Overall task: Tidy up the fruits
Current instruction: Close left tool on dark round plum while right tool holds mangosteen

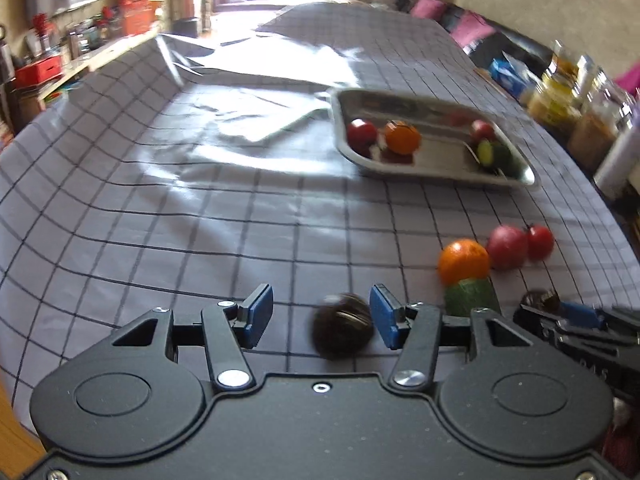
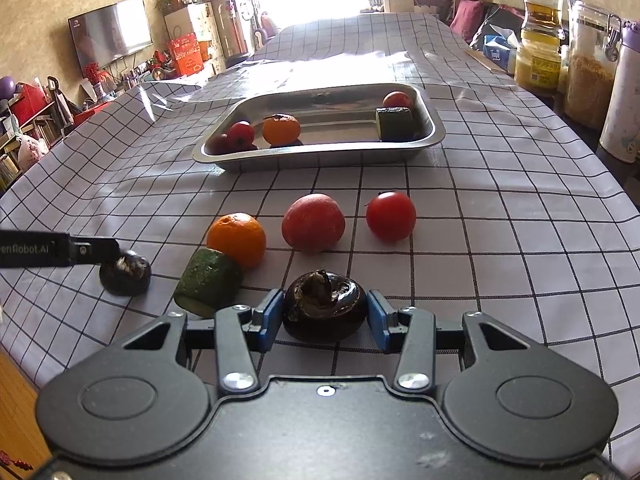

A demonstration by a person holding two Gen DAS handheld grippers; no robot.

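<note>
Between the right gripper (image 2: 323, 318) pads: dark, glossy round fruit (image 2: 324, 306), wrinkled top, clamped, resting on the checked surface (image 2: 500, 240). Left gripper (image 1: 322, 318) stands wide; a second dark fruit (image 1: 343, 326), blurred, sits between its pads toward the right one. Beyond: cucumber chunk (image 2: 208, 282), orange (image 2: 237, 239), then steel tray (image 2: 320, 156).

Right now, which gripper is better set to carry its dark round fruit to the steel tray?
Right. The right gripper brackets its dark round fruit closely; the left gripper stands open, its fruit off-centre. Steel tray lies ahead.
</note>
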